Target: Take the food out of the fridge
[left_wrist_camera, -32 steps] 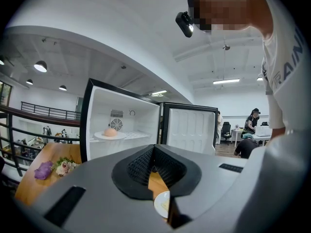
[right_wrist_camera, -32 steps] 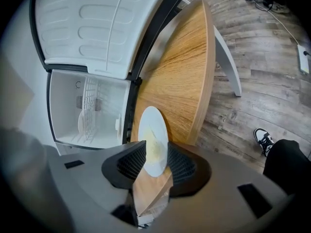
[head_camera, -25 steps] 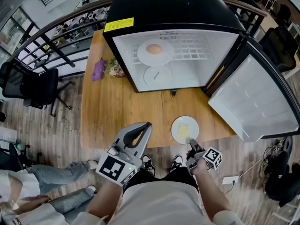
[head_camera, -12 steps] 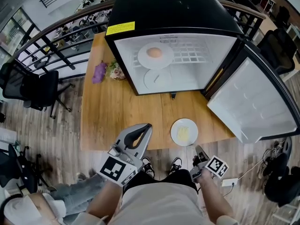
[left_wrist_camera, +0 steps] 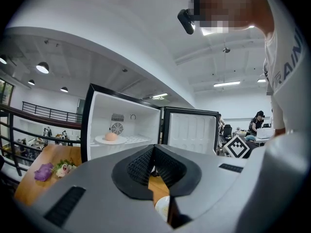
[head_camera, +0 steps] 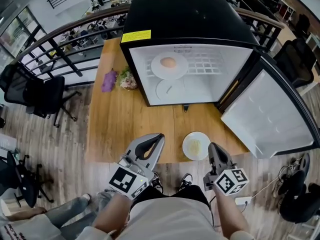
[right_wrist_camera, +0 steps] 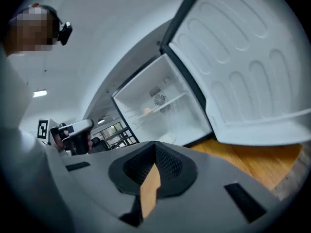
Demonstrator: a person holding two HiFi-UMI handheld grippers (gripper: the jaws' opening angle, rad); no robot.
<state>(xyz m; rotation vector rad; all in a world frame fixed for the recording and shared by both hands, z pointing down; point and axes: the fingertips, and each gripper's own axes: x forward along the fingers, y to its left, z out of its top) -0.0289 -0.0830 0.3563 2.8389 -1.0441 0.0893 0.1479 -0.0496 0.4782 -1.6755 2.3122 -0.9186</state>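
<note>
1. Grey plastic left gripper [head_camera: 159,135] was held level over the near edge of the light wooden table [head_camera: 125,124]. Its jaws were closed tip to tip with nothing between them.
2. The matching grey right gripper [head_camera: 212,146] also had its jaws pressed together and empty. In the head view its tip lay just right of a small round white plate [head_camera: 186,149].
3. That plate sat near the table's front edge, outside the fridge, and carried a pale yellow food item [head_camera: 194,145].
4. The black boxy fridge [head_camera: 190,19] stood on the far part of the table, with its white-lined door [head_camera: 270,114] swung open to the right.
5. On the wire shelf inside, a second white plate [head_camera: 157,65] bore a round orange-pink food item [head_camera: 169,62]. A white disc [head_camera: 170,89] lay on the compartment floor below it.
6. A purple object [head_camera: 109,80] and a small flower bunch [head_camera: 128,79] lay on the table left of the fridge.
</note>
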